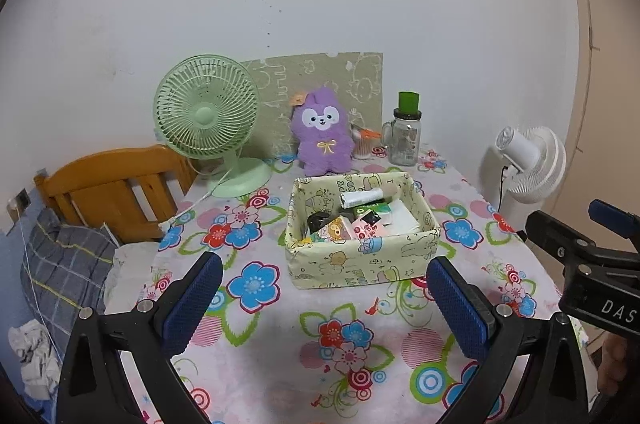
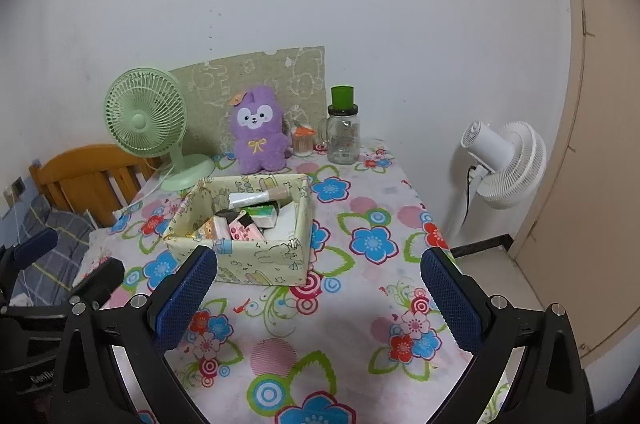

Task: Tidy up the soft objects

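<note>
Left hand-held gripper [image 1: 324, 288]: jaws spread wide, nothing between pads, hovering above table [image 1: 280, 352] w/ flowered cloth, near front edge. Right hand-held gripper [image 2: 318, 284]: likewise released, empty, over table's front-right part; also visible at right edge of left wrist view.

Fabric box [image 1: 360, 264] w/ cartoon print near table centre, just beyond left hand-held gripper's tips. Inside: small packets, incl. green one [image 1: 370, 213], pink one [image 1: 370, 228], white rolled item [image 1: 362, 198] toward back, dark item at left; contents partly hidden by box wall.

Purple plush toy [image 1: 323, 136] upright behind box, apart from it, leaning against printed board [image 1: 320, 76] at wall. Green desk fan [image 1: 208, 116] to plush's left, cord trailing over table edge. Glass jar [image 1: 404, 140] w/ green cap to plush's right; small container w/ orange lid [image 1: 364, 144] betw. plush & jar. White fan [image 2: 504, 160] on stand off table's right side. Wooden headboard [image 1: 116, 184] and plaid pillow [image 1: 64, 264] at left.
</note>
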A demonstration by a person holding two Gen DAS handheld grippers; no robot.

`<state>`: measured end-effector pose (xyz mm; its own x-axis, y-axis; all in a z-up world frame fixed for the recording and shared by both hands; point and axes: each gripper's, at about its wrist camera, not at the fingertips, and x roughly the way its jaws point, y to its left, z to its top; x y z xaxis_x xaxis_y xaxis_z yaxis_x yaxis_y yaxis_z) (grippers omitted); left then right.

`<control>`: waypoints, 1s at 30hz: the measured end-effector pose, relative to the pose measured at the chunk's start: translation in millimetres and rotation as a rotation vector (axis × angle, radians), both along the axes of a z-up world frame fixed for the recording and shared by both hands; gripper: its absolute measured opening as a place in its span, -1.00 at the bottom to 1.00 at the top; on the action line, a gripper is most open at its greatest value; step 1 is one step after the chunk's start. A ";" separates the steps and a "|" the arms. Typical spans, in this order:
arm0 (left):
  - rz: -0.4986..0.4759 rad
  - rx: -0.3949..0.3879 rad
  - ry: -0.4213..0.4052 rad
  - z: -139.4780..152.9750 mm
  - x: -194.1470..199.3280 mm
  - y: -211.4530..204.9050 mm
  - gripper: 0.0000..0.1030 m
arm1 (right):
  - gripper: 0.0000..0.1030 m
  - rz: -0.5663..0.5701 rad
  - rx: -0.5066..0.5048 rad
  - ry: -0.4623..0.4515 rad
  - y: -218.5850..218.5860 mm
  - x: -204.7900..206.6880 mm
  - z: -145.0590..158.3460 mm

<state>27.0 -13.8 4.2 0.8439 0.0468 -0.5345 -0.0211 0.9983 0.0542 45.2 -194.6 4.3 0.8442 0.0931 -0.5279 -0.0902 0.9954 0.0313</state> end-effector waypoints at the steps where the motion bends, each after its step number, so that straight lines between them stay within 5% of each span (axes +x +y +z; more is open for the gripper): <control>1: 0.003 -0.005 -0.001 -0.1 -1.9 1.4 1.00 | 1.00 0.001 -0.004 -0.003 0.2 -1.6 0.3; 30: -0.017 -0.052 -0.025 4.6 -13.4 13.0 1.00 | 1.00 0.033 -0.005 -0.021 11.3 -11.8 1.6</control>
